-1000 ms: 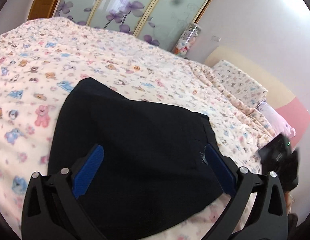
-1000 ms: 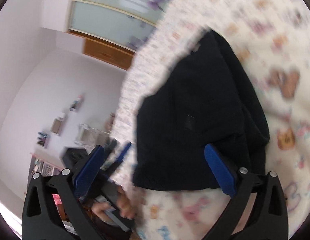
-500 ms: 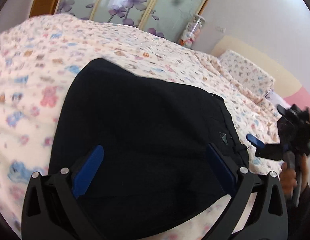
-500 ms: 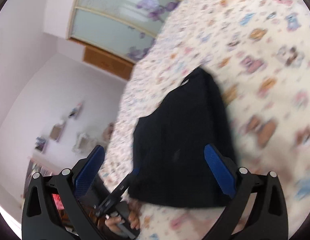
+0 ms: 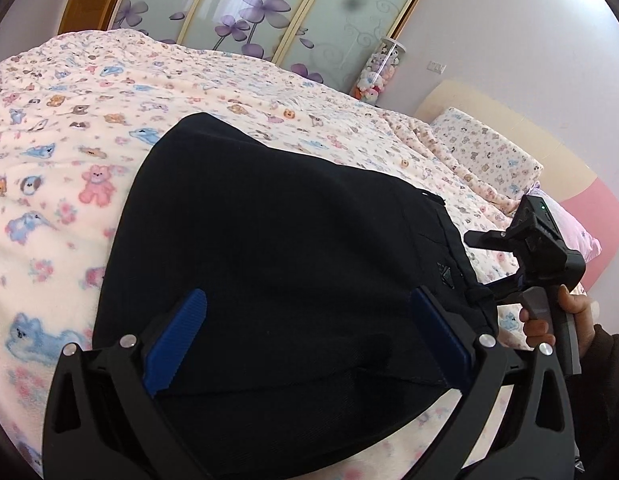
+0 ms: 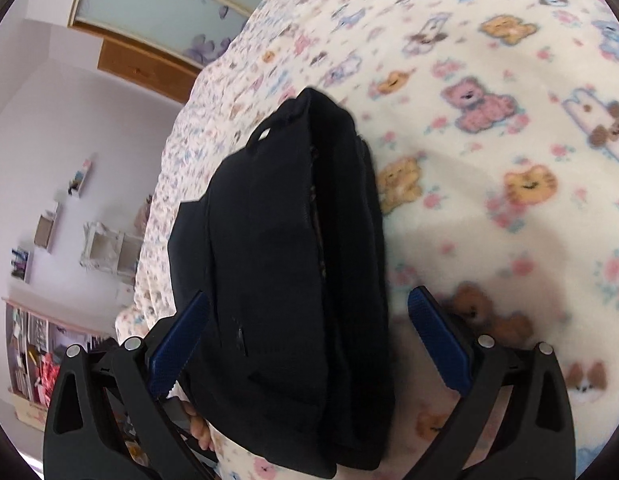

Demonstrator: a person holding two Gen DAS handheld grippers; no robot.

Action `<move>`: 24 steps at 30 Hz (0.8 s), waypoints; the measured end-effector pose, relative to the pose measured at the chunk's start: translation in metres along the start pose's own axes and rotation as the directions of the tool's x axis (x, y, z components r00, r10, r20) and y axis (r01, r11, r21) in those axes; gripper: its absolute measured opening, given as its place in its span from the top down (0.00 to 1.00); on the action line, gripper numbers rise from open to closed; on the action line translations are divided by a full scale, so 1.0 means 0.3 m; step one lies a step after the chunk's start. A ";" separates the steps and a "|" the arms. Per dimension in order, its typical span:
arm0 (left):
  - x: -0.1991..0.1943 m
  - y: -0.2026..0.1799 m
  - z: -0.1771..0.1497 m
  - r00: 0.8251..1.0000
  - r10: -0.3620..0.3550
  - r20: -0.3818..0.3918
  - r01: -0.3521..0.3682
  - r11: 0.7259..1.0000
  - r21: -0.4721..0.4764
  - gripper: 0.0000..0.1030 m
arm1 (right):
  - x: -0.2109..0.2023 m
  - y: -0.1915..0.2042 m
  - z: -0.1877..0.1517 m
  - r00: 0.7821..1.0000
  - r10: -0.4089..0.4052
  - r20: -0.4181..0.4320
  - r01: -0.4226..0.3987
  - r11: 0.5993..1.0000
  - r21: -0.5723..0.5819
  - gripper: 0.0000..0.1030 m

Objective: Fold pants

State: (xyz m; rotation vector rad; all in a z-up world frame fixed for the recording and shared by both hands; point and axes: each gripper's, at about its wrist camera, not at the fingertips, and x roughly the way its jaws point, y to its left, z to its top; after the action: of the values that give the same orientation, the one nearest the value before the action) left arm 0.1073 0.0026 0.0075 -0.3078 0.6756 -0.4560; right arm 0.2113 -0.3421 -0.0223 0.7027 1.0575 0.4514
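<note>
The black pants (image 5: 277,248) lie folded into a compact stack on the bed; the right wrist view shows the stacked layers (image 6: 293,264) edge on. My left gripper (image 5: 309,320) is open and empty, hovering over the near edge of the pants. My right gripper (image 6: 305,320) is open and empty, straddling the near end of the fold. The right gripper also shows in the left wrist view (image 5: 525,248), beside the right edge of the pants.
The bed has a cream blanket with cartoon animals (image 5: 69,152). A pillow (image 5: 485,152) and a headboard (image 5: 589,200) lie at the right. Sliding wardrobe doors (image 5: 269,12) stand behind. Shelves and a desk (image 6: 41,280) stand past the bed's edge.
Both grippers stay open and empty. The right gripper has swung closer over the pants' end. The left view shifted slightly, with the right gripper now nearer the pants' edge.
</note>
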 end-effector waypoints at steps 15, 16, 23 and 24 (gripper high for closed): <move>-0.007 0.019 0.001 1.000 -0.013 0.015 0.013 0.999 -0.035 0.02 | -0.027 0.127 -0.030 0.977 0.211 -0.019 -0.211 0.965 -0.154 0.01; -0.009 0.021 0.001 1.000 -0.016 0.017 0.017 0.999 -0.039 0.02 | -0.029 0.121 -0.030 0.977 0.212 -0.017 -0.212 0.965 -0.157 0.01; -0.009 0.011 -0.003 1.000 -0.016 0.016 0.016 0.999 -0.028 0.02 | -0.011 -0.004 -0.022 0.976 0.219 0.006 -0.219 0.976 -0.016 0.23; -0.008 0.010 -0.004 1.000 -0.016 0.017 0.016 0.999 -0.029 0.02 | -0.007 -0.020 -0.020 0.978 0.209 0.000 -0.209 0.978 0.003 0.25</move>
State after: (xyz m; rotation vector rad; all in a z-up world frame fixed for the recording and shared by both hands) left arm 0.1057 0.0063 0.0068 -0.3440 0.6646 -0.4589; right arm 0.2051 -0.3458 -0.0272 0.8210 0.9884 0.6304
